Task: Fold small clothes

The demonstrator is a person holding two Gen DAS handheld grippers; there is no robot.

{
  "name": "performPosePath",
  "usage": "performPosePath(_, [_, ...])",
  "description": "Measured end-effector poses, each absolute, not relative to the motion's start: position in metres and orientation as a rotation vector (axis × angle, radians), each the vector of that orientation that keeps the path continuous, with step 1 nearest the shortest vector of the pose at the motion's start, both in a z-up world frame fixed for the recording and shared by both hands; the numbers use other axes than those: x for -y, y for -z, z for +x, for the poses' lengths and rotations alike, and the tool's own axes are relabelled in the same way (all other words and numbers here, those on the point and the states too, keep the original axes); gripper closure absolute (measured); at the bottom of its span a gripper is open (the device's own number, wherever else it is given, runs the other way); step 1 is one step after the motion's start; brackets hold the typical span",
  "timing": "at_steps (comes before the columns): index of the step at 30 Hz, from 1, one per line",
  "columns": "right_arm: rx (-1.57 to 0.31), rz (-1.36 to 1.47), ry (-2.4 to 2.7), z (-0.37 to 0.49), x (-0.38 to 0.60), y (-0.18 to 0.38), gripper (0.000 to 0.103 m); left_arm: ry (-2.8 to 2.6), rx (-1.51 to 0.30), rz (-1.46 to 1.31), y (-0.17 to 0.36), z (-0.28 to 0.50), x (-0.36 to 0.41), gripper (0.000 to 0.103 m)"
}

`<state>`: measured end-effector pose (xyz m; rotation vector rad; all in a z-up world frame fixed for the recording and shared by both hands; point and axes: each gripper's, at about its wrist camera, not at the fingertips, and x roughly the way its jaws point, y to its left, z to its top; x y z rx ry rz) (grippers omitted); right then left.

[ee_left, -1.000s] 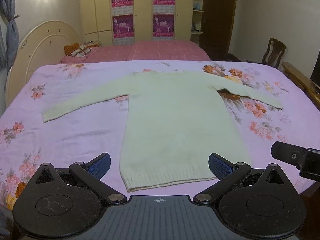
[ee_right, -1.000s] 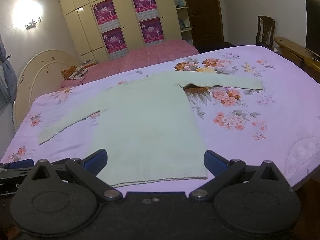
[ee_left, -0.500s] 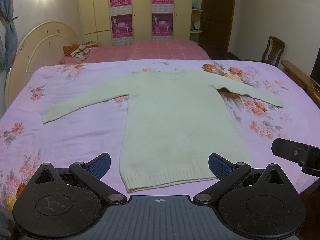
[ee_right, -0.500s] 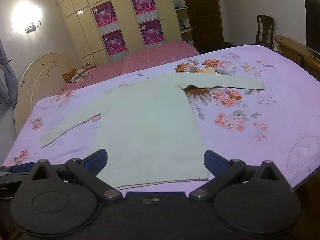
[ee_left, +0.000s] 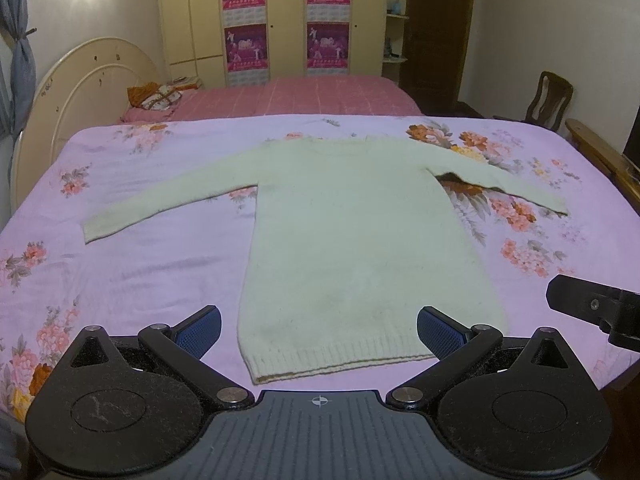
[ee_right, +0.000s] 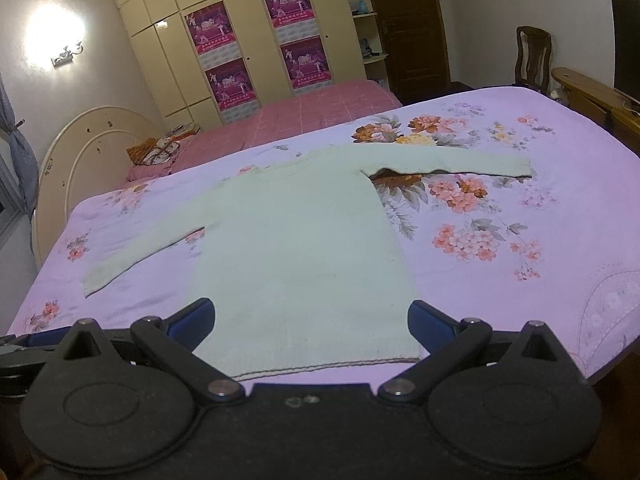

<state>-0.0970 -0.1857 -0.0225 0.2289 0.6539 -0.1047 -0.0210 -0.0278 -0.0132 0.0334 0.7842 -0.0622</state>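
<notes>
A pale cream long-sleeved sweater lies flat on the pink floral bedsheet, sleeves spread out to both sides, ribbed hem nearest me. It also shows in the right wrist view. My left gripper is open and empty, held above the hem at the bed's near edge. My right gripper is open and empty too, over the hem. The right gripper's finger shows at the right edge of the left wrist view.
The bed has a cream round headboard at the left. A second pink bed stands behind, then wardrobes with posters. A wooden chair and a wooden bench edge stand at the right.
Both cameras have drifted slightly; the sweater sits a little lower and nearer in view. Both grippers stay open and nothing on the bed has moved.
</notes>
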Motion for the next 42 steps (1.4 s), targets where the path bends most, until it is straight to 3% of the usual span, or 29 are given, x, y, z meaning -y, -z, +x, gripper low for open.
performPosePath(24, [-0.667,0.233,0.119,-0.079,0.196,0.029,0.001,0.051,-0.816,0.028,0.022,0.002,0.035,0.0])
performPosePath(42, [-0.579,0.178,0.237,-0.011,0.262,0.047,0.001,0.026,-0.822,0.012,0.064,0.115,0.064,0.0])
